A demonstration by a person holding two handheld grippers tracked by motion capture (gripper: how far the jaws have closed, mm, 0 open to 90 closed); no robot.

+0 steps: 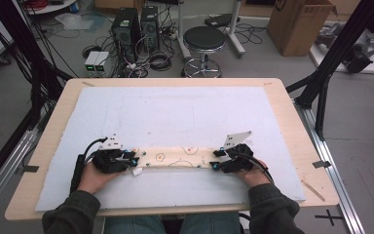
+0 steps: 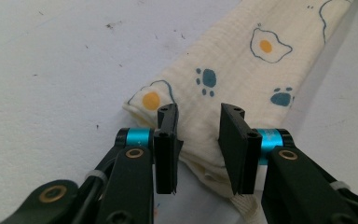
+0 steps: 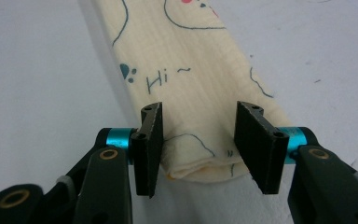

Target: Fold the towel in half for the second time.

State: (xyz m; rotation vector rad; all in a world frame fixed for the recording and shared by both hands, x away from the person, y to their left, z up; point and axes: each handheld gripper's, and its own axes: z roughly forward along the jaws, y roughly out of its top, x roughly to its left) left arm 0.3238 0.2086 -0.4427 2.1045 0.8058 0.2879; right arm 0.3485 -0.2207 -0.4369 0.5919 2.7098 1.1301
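Note:
A cream cloth point(image 1: 175, 157) printed with fried eggs, paw marks and "Hi~" lies folded into a long narrow strip across the near part of the white mat point(image 1: 175, 112). My left gripper point(image 1: 129, 159) sits at the strip's left end. In the left gripper view the jaws point(image 2: 199, 112) stand apart over the cloth's point(image 2: 233, 60) folded end, and the pads do not press it. My right gripper point(image 1: 217, 160) sits at the strip's right end. Its jaws point(image 3: 200, 109) straddle the cloth point(image 3: 191, 60) there, open, with the folded edge lying flat between them.
The mat covers most of a wooden table point(image 1: 297, 126). A thin wooden stick point(image 1: 313, 190) lies near its front right corner. Beyond the far edge are a black stool point(image 1: 203, 41), computer towers point(image 1: 126, 27), cables and a cardboard box point(image 1: 297, 24).

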